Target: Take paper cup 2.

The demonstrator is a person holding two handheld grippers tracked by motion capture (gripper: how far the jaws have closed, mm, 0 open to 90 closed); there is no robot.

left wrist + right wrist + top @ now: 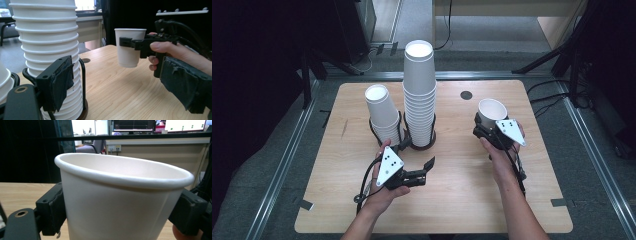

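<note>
The right hand point(501, 145) reaches forward over the right half of the table point(462, 200), forearm coming in from the lower edge of the high view, and it carries the right gripper point(486, 131) roughly level, its grey plate on top. The jaws of this gripper pinch a single paper cup point(491, 112) from both sides, a pad pressed against each wall, as the right gripper view shows close up. The cup point(120, 202) is plain white, upright with its mouth up, with a rolled rim and nothing inside that can be seen; in the left gripper view the cup point(129, 47) hangs clear above the wood, its base off the surface, well to the right of the stacks. The left hand point(387, 187) rests low near the front middle of the table, holding the left gripper point(424, 170) pointed toward the right and slightly away from the person; its jaws stand spread with nothing between them. Just beyond that hand stand two stacks of the same white cups, each in a dark wire stand: a tall stack point(419, 95) near the table's middle and a short stack point(383, 114) just to its left. A small dark round hole point(466, 95) sits in the tabletop behind the held cup.
</note>
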